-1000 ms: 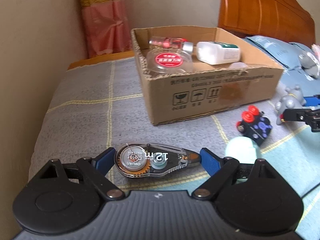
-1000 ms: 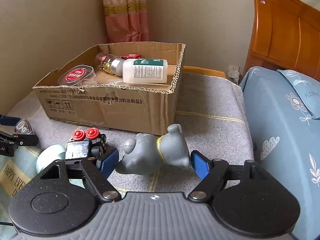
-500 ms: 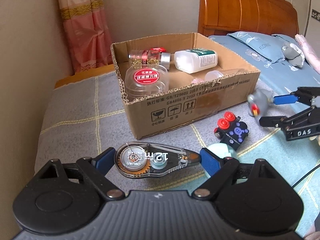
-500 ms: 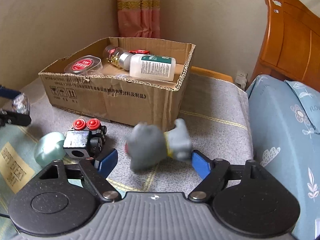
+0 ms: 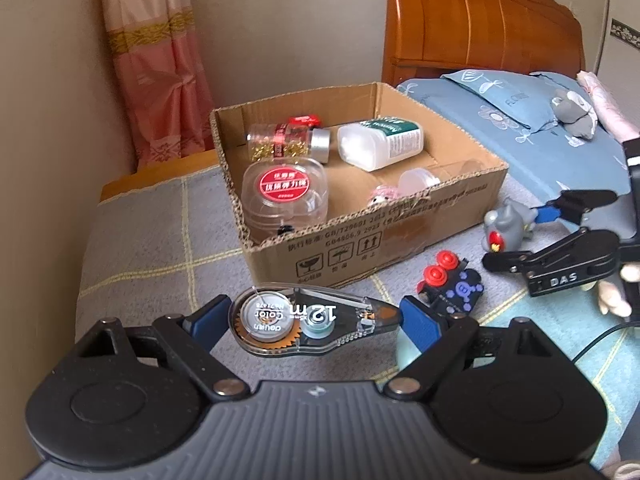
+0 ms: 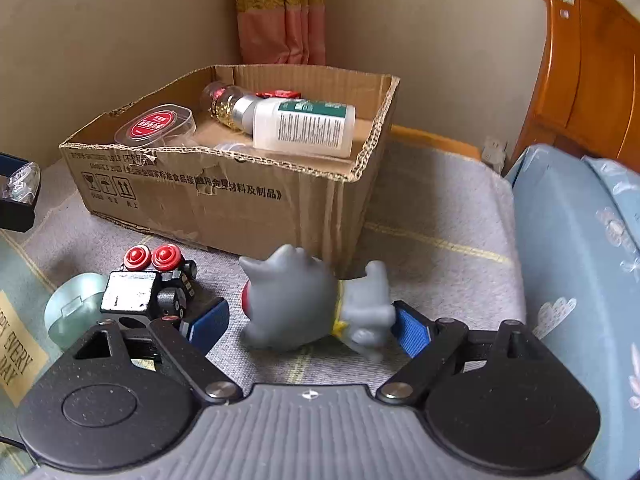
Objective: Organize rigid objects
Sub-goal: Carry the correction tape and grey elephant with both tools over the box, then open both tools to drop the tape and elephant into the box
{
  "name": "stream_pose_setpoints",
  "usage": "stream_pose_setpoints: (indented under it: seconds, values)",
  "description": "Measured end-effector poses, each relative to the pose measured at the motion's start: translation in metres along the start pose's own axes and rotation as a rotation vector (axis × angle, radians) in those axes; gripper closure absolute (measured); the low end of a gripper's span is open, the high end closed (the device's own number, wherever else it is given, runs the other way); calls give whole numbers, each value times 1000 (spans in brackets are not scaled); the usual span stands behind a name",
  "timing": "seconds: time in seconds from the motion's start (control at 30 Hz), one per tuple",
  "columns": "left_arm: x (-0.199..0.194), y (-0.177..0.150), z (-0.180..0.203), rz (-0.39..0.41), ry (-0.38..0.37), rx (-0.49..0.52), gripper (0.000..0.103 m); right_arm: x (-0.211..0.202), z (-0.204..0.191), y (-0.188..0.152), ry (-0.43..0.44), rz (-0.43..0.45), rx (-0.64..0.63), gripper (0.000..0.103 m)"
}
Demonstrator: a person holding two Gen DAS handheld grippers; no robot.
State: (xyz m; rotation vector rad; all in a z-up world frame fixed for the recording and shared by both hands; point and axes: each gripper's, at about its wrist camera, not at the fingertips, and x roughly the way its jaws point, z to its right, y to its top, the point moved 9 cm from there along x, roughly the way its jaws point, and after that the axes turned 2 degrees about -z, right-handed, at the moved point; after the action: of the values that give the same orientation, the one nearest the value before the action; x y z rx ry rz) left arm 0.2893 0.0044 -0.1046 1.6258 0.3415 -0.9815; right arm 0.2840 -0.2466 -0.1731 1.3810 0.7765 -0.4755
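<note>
My left gripper (image 5: 310, 318) is shut on a clear correction tape dispenser (image 5: 308, 320) and holds it above the blanket in front of the cardboard box (image 5: 372, 240). My right gripper (image 6: 308, 326) holds a grey toy figure (image 6: 308, 304); the right pad touches it, a gap shows at the left pad. The right gripper and figure also show in the left wrist view (image 5: 508, 224), right of the box. The box (image 6: 224, 196) holds a white bottle (image 6: 304, 126), a glitter jar (image 6: 228, 106) and a red-lidded clear tub (image 6: 154, 126).
A black toy block with red knobs (image 6: 152, 280) and a pale green round item (image 6: 70, 312) lie on the blanket left of my right gripper. Blue bedding (image 6: 580, 260) and a wooden headboard (image 5: 480, 28) lie to the right. A wall and pink curtain (image 5: 156, 60) stand behind the box.
Both grippers have risen with their objects. The left view now looks down into the box. The grey figure has swung in the right gripper, its head now pointing up and left.
</note>
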Motion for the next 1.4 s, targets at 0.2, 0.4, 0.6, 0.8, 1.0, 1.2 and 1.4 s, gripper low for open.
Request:
stream_pose_setpoints:
  seconds: [0.2, 0.4, 0.6, 0.8, 1.0, 1.2, 1.4]
  values:
    - [-3, 10, 6, 7, -14, 31, 14, -4, 2, 1, -11, -9, -2, 27]
    - [-10, 24, 13, 16, -41, 52, 14, -28, 4, 12, -1, 10, -20, 27]
    - [-20, 50, 23, 49, -61, 87, 14, -68, 5, 39, 21, 73, -64, 27]
    - [-12, 86, 28, 81, -61, 107, 14, -89, 5, 73, 45, 138, -109, 27]
    - [11, 119, 34, 84, -77, 101, 13, -87, 2, 101, 55, 165, -145, 27]
    - [38, 132, 43, 67, -94, 103, 13, -72, 9, 123, 46, 150, -140, 27]
    - [38, 125, 35, 63, -94, 69, 6, -55, 14, 142, 39, 127, -135, 27]
